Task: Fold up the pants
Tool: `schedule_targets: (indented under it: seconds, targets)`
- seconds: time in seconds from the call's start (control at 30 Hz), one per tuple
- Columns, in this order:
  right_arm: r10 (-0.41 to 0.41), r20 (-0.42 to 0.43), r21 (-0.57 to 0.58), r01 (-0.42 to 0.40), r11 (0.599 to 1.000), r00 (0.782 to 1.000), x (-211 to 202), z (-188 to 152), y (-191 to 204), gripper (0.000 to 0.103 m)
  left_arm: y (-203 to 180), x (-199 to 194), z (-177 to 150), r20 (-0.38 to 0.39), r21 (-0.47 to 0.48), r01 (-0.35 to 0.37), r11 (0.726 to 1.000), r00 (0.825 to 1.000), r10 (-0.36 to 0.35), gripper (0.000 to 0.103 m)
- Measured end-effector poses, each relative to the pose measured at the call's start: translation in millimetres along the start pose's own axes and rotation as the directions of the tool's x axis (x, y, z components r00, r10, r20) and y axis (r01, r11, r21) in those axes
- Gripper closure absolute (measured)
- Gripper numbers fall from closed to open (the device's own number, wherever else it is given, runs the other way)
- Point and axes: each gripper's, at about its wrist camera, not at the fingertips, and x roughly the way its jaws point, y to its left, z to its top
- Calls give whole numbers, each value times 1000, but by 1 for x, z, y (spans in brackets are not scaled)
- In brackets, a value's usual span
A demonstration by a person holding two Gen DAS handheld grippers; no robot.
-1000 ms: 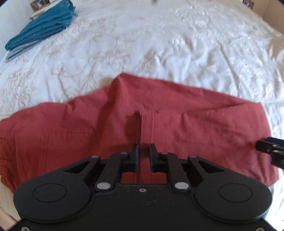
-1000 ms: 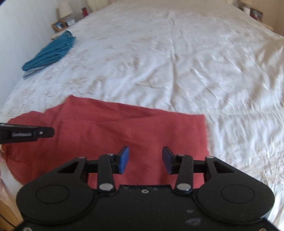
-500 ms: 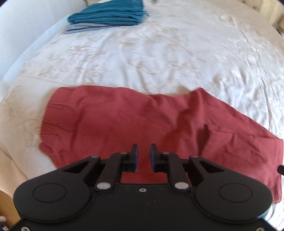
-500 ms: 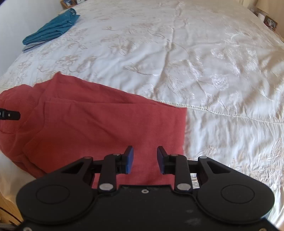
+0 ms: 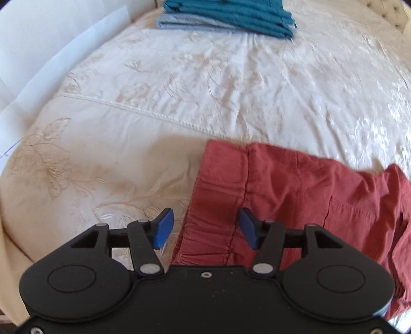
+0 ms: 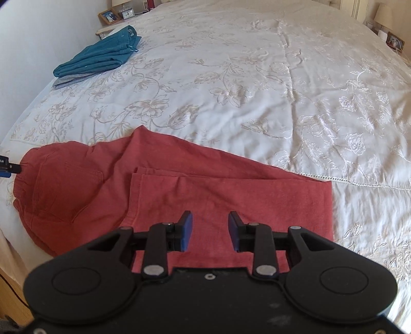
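Red pants [image 6: 179, 190] lie folded on the white embroidered bedspread [image 6: 257, 90], near its front edge. In the left wrist view my left gripper [image 5: 205, 227] hovers over the gathered waistband end [image 5: 218, 205] of the pants; its jaws are opening and the blue pads [image 5: 164, 227] touch no cloth. In the right wrist view my right gripper [image 6: 209, 228] hangs above the leg end of the pants, open by a moderate gap with nothing pinched. A tip of the left gripper [image 6: 7, 167] shows at the far left, by the waistband.
A stack of folded teal and grey clothes [image 6: 100, 57] lies at the bed's far left; it also shows in the left wrist view [image 5: 226, 15]. Nightstands with picture frames [image 6: 110, 15] and a clock stand behind. The bed's wooden edge [image 6: 7, 277] runs below left.
My left gripper has swept left from the middle of the pants to the waistband end and its jaws have spread wide. My right gripper shifted toward the leg end and narrowed slightly.
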Motion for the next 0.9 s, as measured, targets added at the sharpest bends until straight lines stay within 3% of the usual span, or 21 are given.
schedule_targets:
  seconds: [0.07, 0.1, 0.23, 0.3, 0.33, 0.37, 0.4, 0.43, 0.6, 0.7, 0.9]
  targets:
    - [-9, -2, 12, 9, 1000, 1000, -3, 0, 13, 70, 4, 23, -6, -65, 70, 52, 996, 997, -47, 41]
    - [-17, -1, 20, 17, 1000, 1000, -5, -1, 21, 70, 6, 28, -10, -56, 91, 62, 994, 997, -57, 37]
    - [-42, 12, 38, 42, 998, 999, -13, -2, 41, 70, 21, 38, -16, -19, 80, 112, 990, 994, -111, 9]
    - [-53, 15, 45, 52, 998, 998, -17, -4, 48, 70, 22, 46, -15, -57, 78, 155, 985, 987, -150, 2]
    - [-56, 16, 52, 55, 997, 998, -18, -6, 51, 70, 17, 46, -13, -65, 89, 137, 987, 989, -131, 3]
    - [-58, 14, 57, 57, 997, 998, -19, -7, 53, 70, 13, 46, -12, -68, 101, 133, 986, 990, -127, 7]
    - [-59, 10, 61, 58, 996, 998, -18, -8, 55, 70, 9, 41, -11, -59, 123, 170, 978, 985, -164, 33]
    - [-62, 7, 60, 61, 996, 998, -18, -9, 58, 70, 7, 36, -10, -51, 129, 184, 974, 983, -179, 44]
    - [-58, -5, 35, 58, 998, 998, -11, -12, 70, 70, 14, 1, -6, 18, 104, 192, 976, 981, -195, 63]
    - [-46, 3, 14, 45, 999, 999, 1, -6, 78, 70, 21, -25, -4, 56, 73, 235, 969, 969, -239, 65]
    - [-8, 3, 44, 8, 999, 1000, 56, 22, 91, 70, 11, -57, 1, 107, 131, 236, 963, 962, -250, 65]
